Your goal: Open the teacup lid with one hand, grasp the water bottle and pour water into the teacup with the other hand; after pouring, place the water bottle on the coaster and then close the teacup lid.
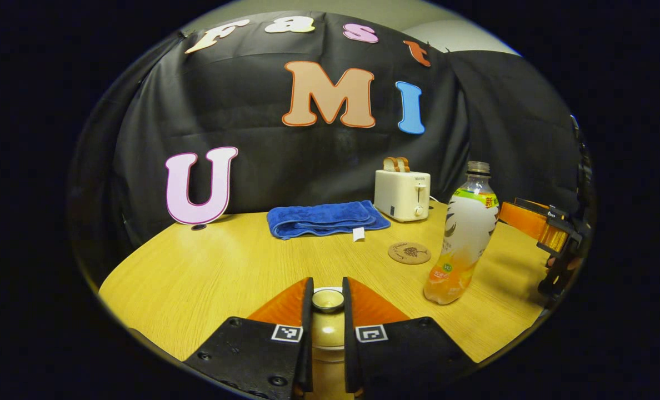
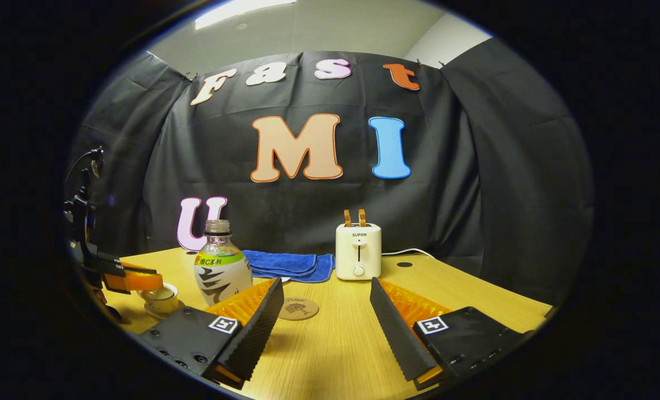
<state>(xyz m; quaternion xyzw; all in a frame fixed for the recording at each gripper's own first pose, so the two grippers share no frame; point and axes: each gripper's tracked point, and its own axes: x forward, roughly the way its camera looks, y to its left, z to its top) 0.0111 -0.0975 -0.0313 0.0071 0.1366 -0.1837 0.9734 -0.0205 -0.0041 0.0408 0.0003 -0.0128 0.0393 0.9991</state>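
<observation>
My left gripper [image 1: 328,290] is shut on the round knob of the teacup lid [image 1: 328,300]; the pale teacup body [image 1: 327,336] shows between the fingers below it. In the right gripper view the teacup [image 2: 161,300] sits on a saucer at the far left, with the left gripper [image 2: 140,281] on top of it. The water bottle [image 1: 466,239] stands upright and capless, holding orange drink, to the right of the cup. A round brown coaster [image 1: 409,253] lies behind it. My right gripper [image 2: 327,304] is open and holds nothing, with the bottle [image 2: 221,273] just left of its left finger and the coaster [image 2: 298,308] ahead.
A white toaster [image 1: 402,194] with two slices stands at the back, and a folded blue towel [image 1: 327,218] lies to its left. The wooden table [image 1: 213,272] has bare room on the left. The right gripper [image 1: 552,233] hovers beyond the bottle at the right edge.
</observation>
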